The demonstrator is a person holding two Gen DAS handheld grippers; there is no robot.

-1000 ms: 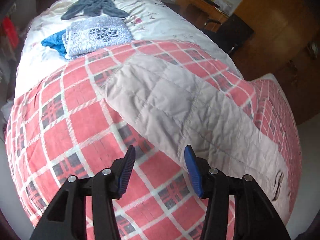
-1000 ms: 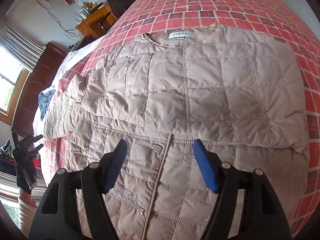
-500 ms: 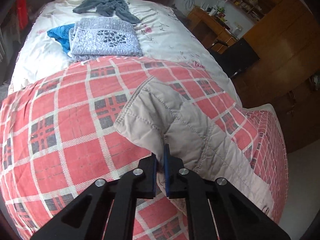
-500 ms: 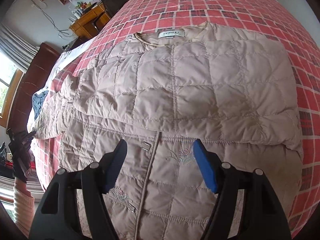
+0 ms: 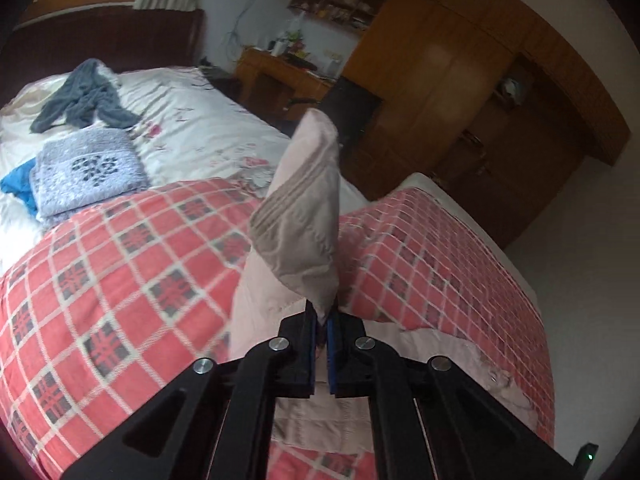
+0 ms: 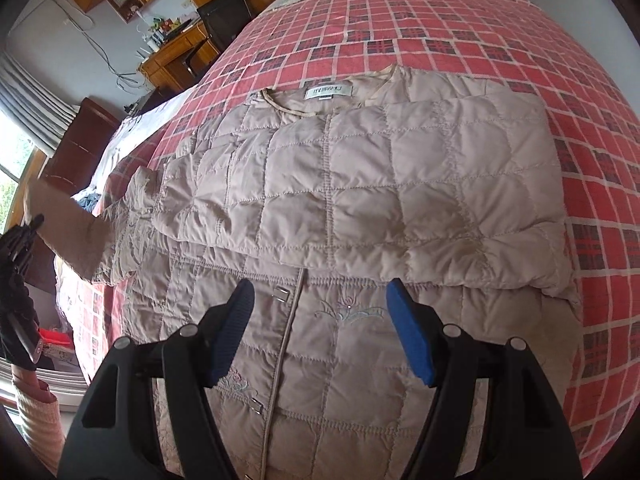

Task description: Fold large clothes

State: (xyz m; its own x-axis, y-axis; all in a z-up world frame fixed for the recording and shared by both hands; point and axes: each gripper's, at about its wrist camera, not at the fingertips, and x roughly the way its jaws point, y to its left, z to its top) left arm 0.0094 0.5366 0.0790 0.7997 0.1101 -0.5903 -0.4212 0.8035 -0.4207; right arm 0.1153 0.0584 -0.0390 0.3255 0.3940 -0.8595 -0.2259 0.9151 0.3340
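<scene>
A beige quilted jacket point(image 6: 360, 208) lies front-up on the red plaid bedspread point(image 6: 460, 40), one sleeve folded across its chest. My left gripper point(image 5: 321, 320) is shut on the other sleeve point(image 5: 304, 216), which stands lifted off the bed with its cuff up. In the right wrist view that raised sleeve point(image 6: 68, 236) shows at the far left, held by the left gripper point(image 6: 16, 248) in a gloved hand. My right gripper point(image 6: 320, 312) hovers open over the jacket's front closure, with nothing between its blue pads.
Farther up the bed lie a folded grey-blue towel point(image 5: 86, 172), a blue cloth point(image 5: 16, 188) and a crumpled grey garment point(image 5: 84, 96) on a white sheet point(image 5: 192, 120). A wooden desk point(image 5: 280, 76) and wardrobe point(image 5: 460, 92) stand beyond the bed.
The left gripper shut on the sleeve and lifted it off the bedspread. The right gripper stayed open over the jacket front, barely shifting.
</scene>
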